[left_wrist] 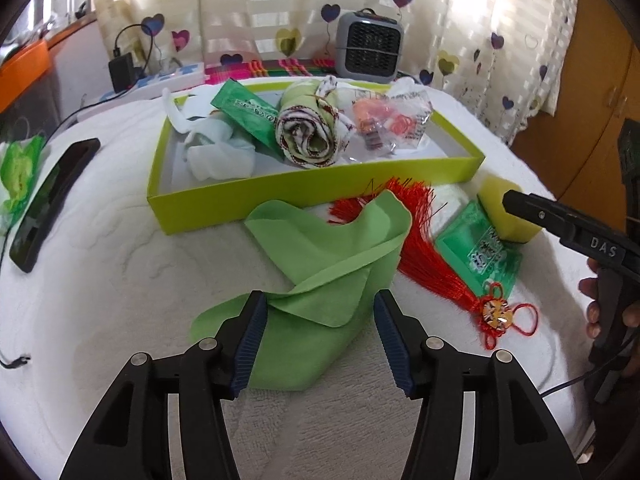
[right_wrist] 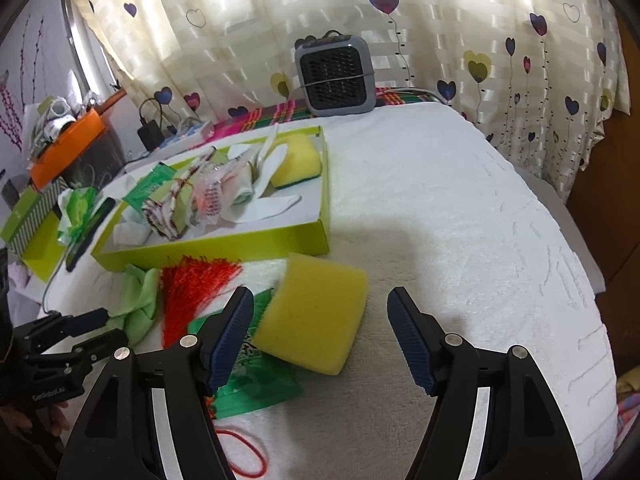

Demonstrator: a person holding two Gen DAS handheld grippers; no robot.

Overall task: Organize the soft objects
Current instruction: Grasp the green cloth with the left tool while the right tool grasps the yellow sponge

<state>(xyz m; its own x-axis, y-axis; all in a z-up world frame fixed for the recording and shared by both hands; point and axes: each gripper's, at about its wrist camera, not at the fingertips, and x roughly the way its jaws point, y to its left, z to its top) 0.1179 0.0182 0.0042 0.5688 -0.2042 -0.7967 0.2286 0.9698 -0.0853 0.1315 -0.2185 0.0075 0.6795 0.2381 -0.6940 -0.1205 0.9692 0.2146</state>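
The green cloth (left_wrist: 320, 276) lay crumpled just in front of the lime box (left_wrist: 280, 196), between the spread, empty left gripper (left_wrist: 320, 344), whose closing pads risked snagging the red tassel (left_wrist: 420, 248) beside it, while the right gripper (right_wrist: 320, 336) gaped unclenched around the yellow sponge (right_wrist: 316, 312).

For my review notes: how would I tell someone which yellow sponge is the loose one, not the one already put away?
Start at the lime-green box on the white bedspread. Just outside its near right corner, a yellow sponge rests tilted on a green packet, beside the red tassel. The other sponge lies inside the box at its far corner.
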